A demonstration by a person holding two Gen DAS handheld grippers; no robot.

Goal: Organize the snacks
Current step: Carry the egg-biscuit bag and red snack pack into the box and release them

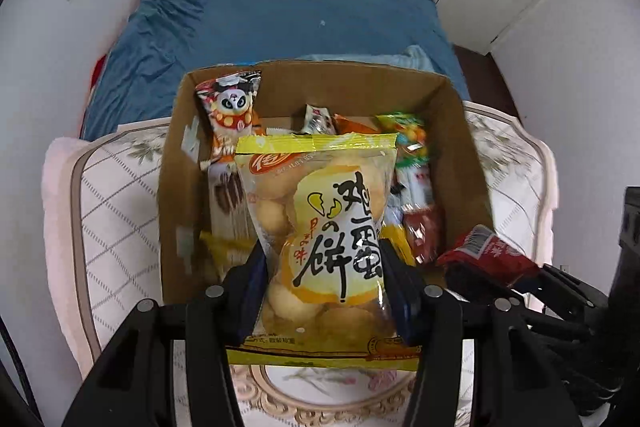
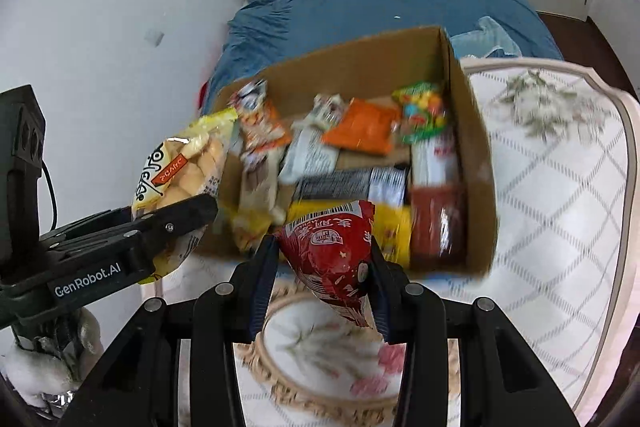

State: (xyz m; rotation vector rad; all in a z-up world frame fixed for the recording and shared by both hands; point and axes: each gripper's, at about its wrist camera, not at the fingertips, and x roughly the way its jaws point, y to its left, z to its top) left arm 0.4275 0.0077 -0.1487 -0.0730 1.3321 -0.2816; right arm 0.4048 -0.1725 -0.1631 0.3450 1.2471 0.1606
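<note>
Left hand-held gripper point(image 1: 322, 291) is clamping a yellow egg-biscuit bag point(image 1: 320, 239), right hand-held gripper point(image 2: 322, 283) is clamping a red snack pack point(image 2: 334, 255), both hanging over the cardboard box point(image 2: 476, 155) of motion-blurred snacks point(image 2: 360, 135), labels unreadable.

From my left wrist camera the yellow biscuit bag point(image 1: 324, 247) covers most of the cardboard box point(image 1: 460, 155), so I can't see the packets under it. On my right wrist camera the snacks in the box are motion-smeared, print unreadable, and the red packet point(image 2: 336, 259) hides the near wall.
</note>
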